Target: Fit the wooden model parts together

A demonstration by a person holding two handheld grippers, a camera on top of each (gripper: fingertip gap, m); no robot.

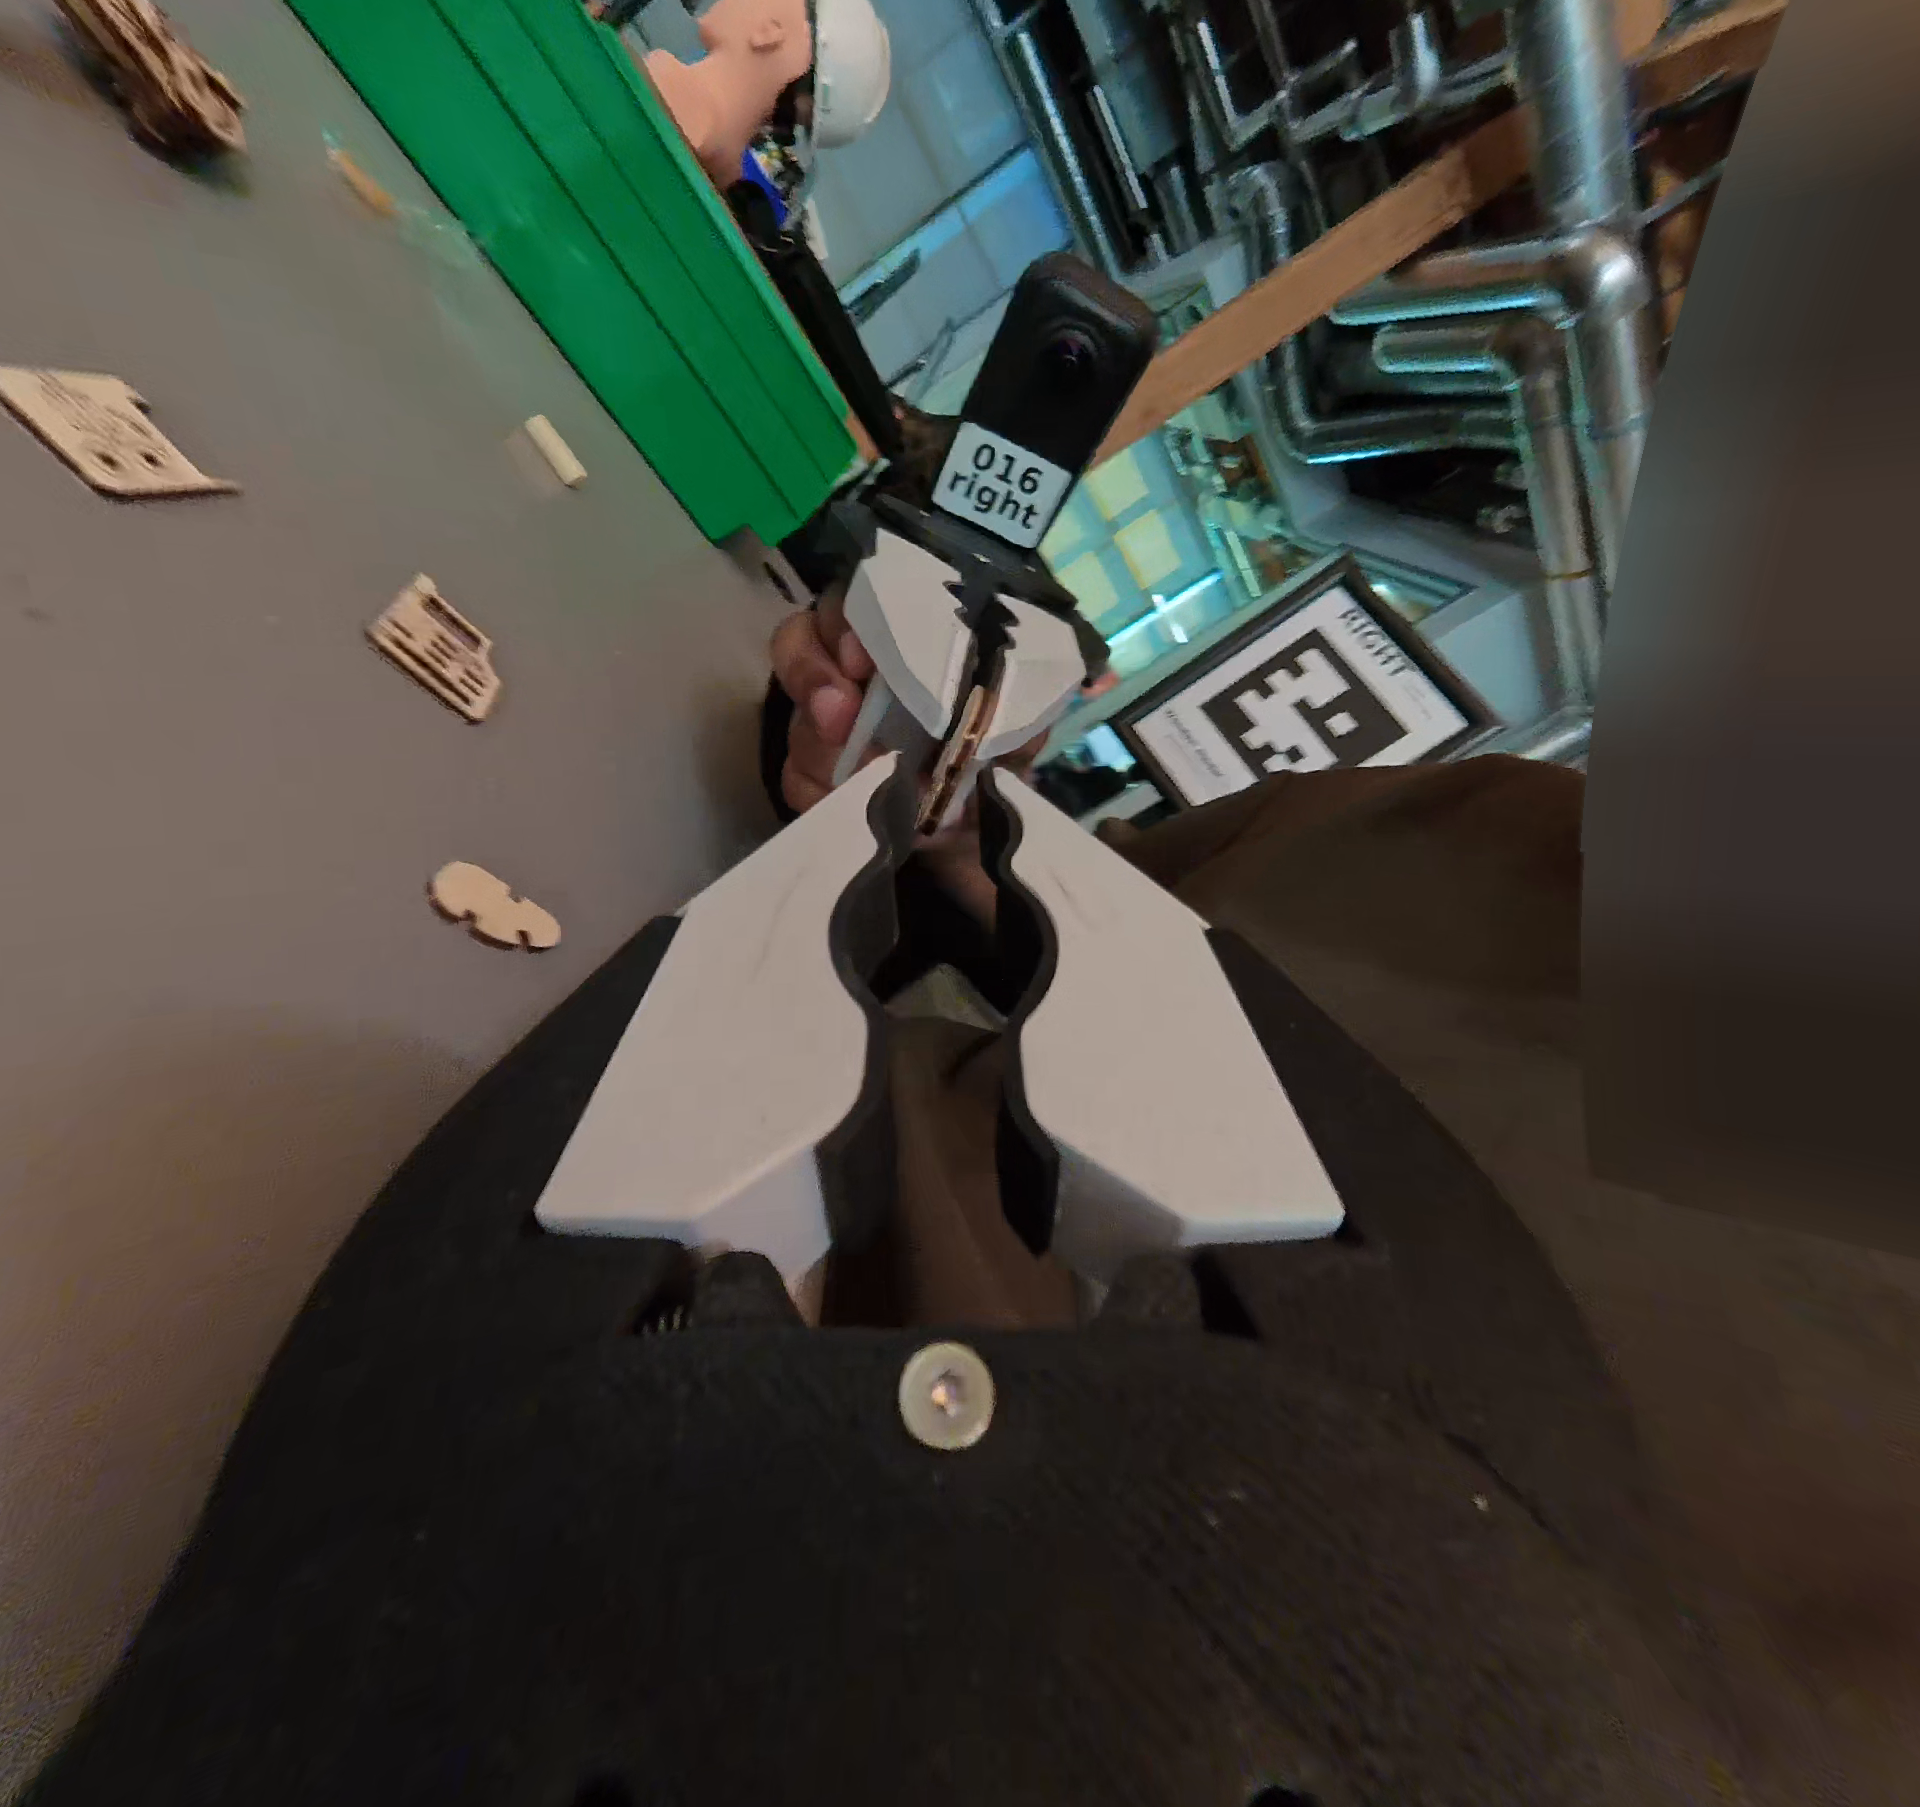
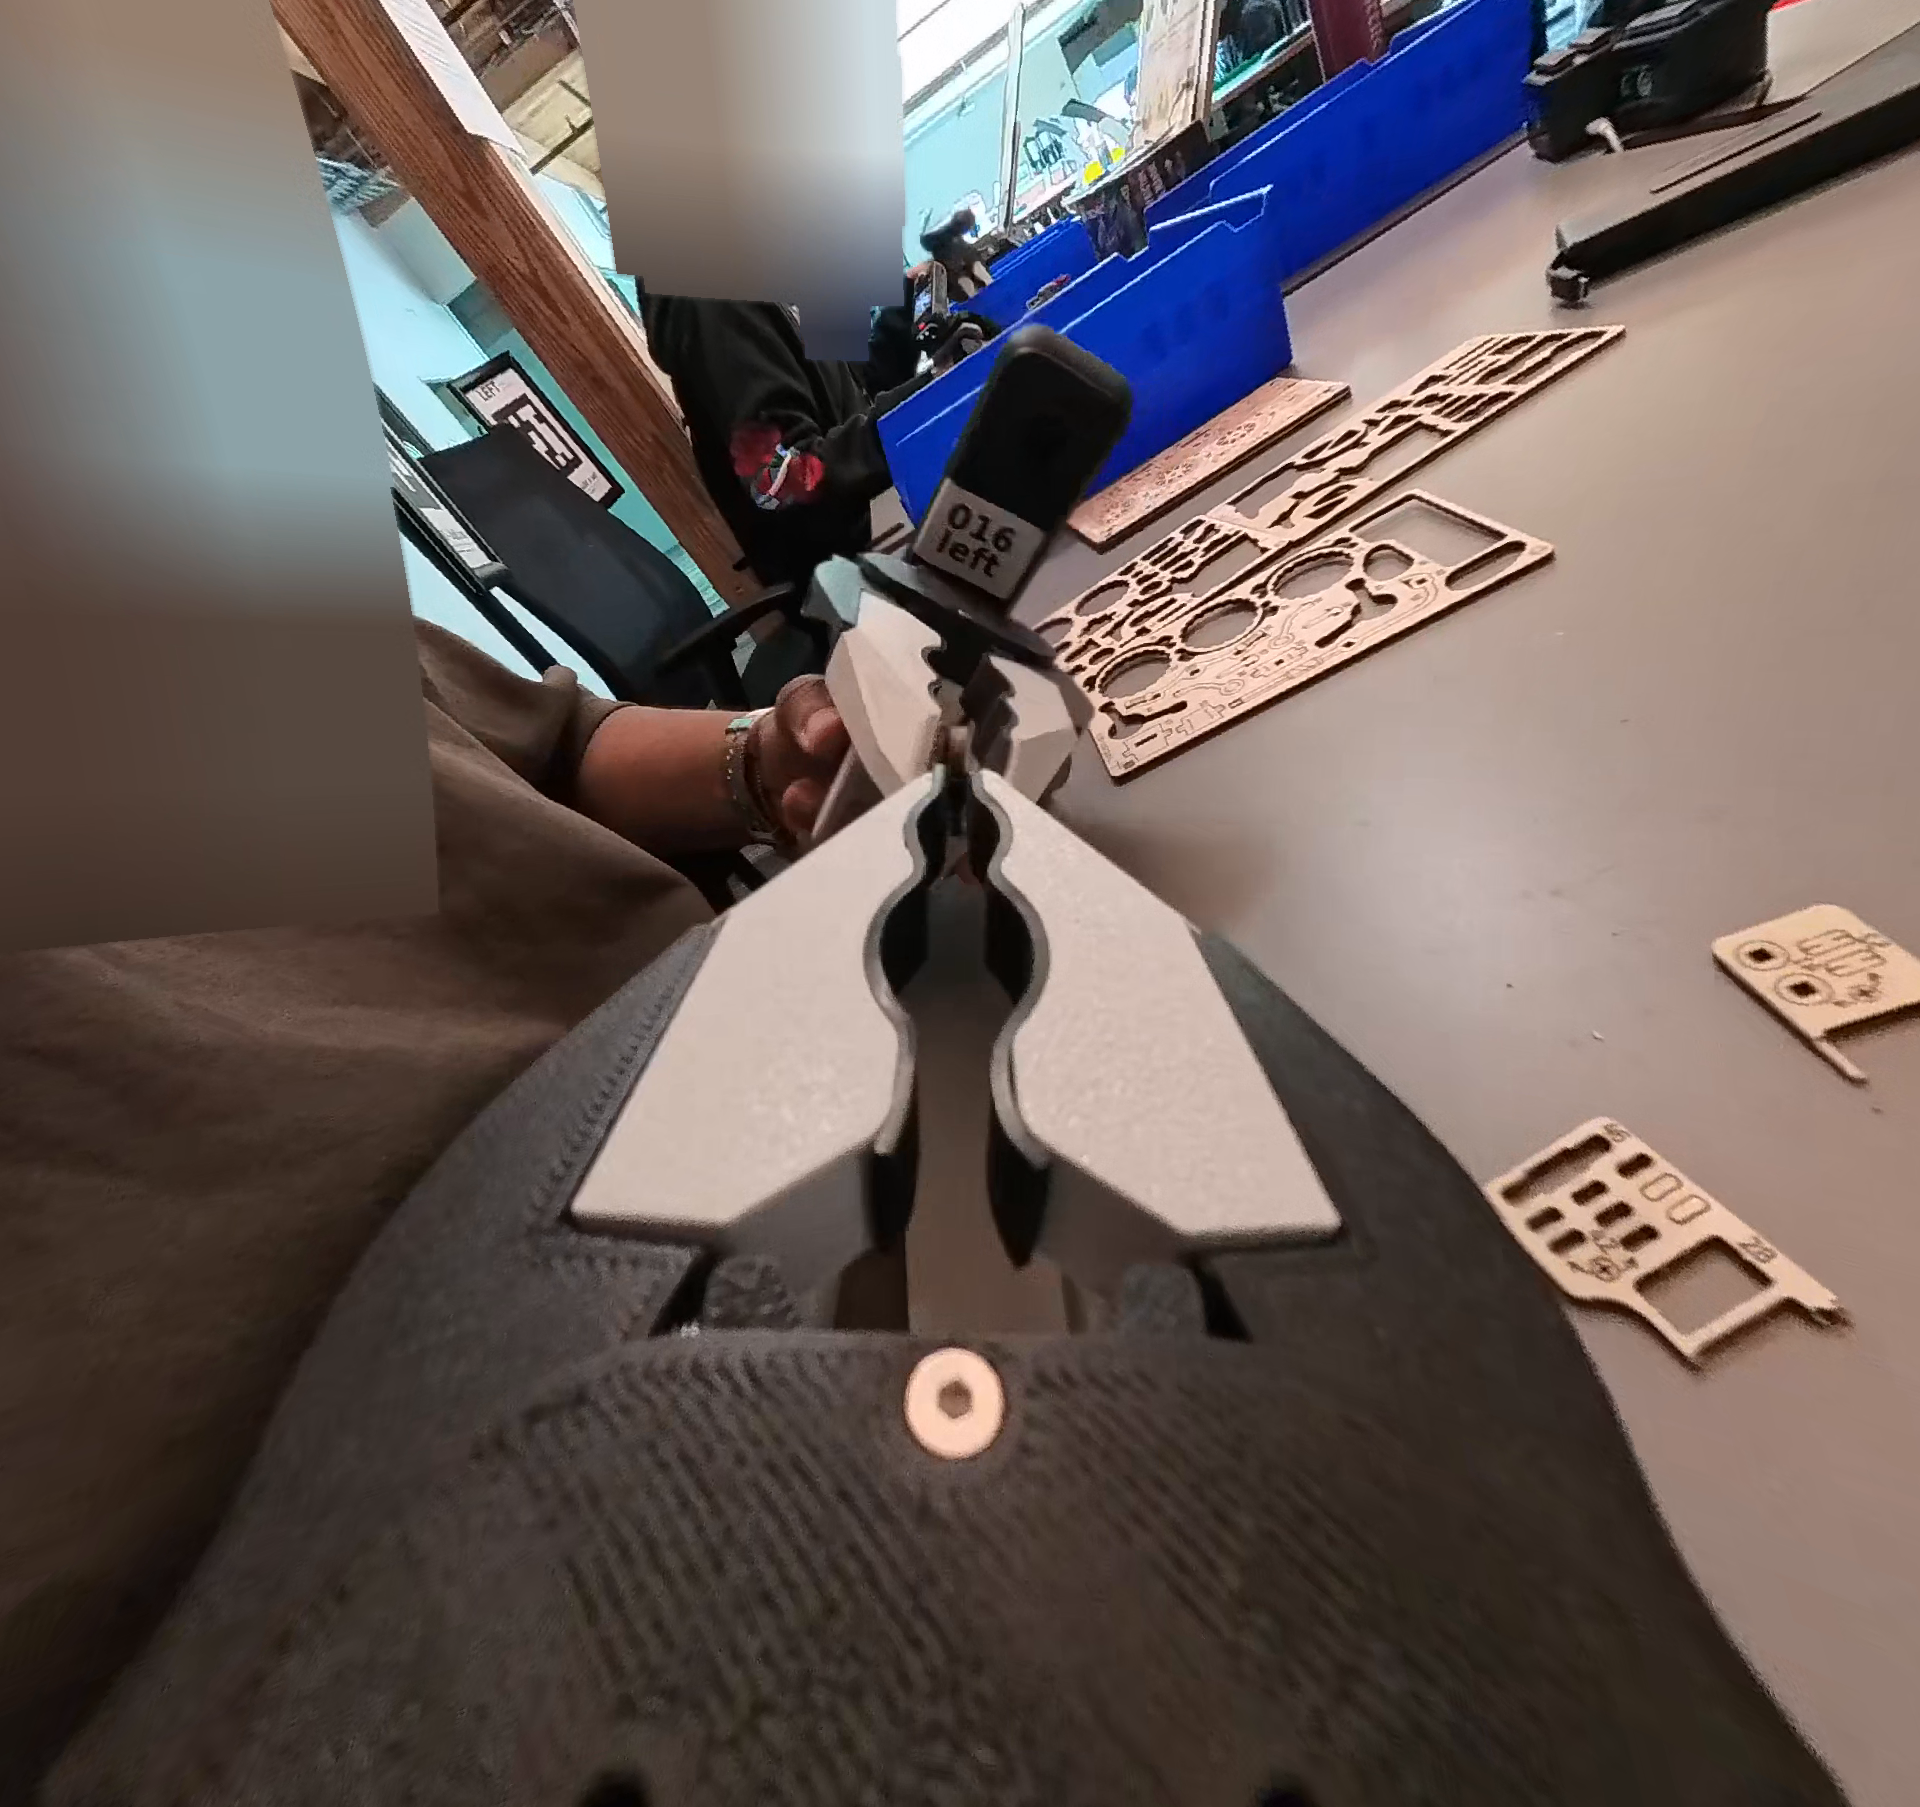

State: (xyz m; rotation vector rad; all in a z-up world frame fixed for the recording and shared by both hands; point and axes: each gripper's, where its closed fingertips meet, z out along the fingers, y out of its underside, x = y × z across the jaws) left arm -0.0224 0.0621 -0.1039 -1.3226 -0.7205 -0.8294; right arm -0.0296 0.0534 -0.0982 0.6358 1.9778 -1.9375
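Note:
Both grippers are held tip to tip above the grey table (image 1: 260, 978). In the left wrist view, my right gripper (image 1: 961, 749) faces the camera, shut on a thin wooden part (image 1: 951, 770) seen edge on. The end of that part reaches between the fingertips of my left gripper (image 1: 943, 789), whose jaws stand close together. In the right wrist view, my left gripper (image 2: 948, 749) faces the camera with its jaws closed on a small bit of wood (image 2: 943, 744). My right gripper (image 2: 951, 801) meets it with its jaws nearly together. The joint itself is hidden by the fingers.
Loose wooden parts (image 1: 436, 651) (image 1: 494, 905) (image 1: 104, 432) lie on the table beside a green bin (image 1: 582, 199). The right wrist view shows punched-out wooden sheets (image 2: 1299, 614), two loose parts (image 2: 1652, 1238) (image 2: 1818, 973), blue bins (image 2: 1143, 334) and a seated person (image 2: 769, 448).

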